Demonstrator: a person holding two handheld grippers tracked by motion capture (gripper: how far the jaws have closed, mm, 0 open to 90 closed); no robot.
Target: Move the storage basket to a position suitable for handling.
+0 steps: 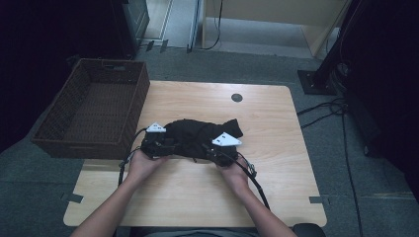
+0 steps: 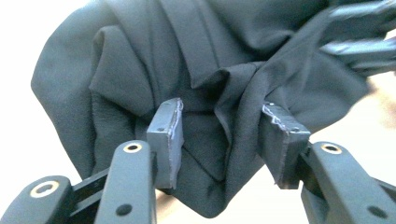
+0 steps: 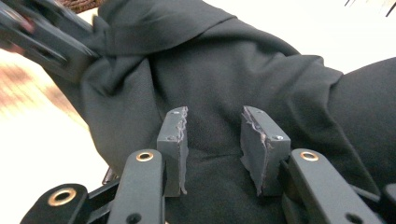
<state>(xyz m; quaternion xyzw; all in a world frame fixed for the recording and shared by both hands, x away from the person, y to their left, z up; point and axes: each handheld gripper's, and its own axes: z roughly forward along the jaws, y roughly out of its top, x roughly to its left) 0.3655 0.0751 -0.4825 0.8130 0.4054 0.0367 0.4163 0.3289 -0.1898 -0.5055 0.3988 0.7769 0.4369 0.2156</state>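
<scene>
so, wide shot first: the wooden tabletop [image 1: 267,168] carries a crumpled black garment [image 1: 200,133] near its middle, and the brown wicker basket [image 1: 74,133] at the left edge holds nothing yet, as far as the high view shows. by my read the work is early, the cloth bunched up and neither folded nor put away. both hands sit at its near edge. the left tongs [image 2: 222,133] stand spread with a ridge of fabric between the pads, not pinched. the right tongs [image 3: 215,142] are spread too, cloth lying flat behind the gap, not gripped.
</scene>
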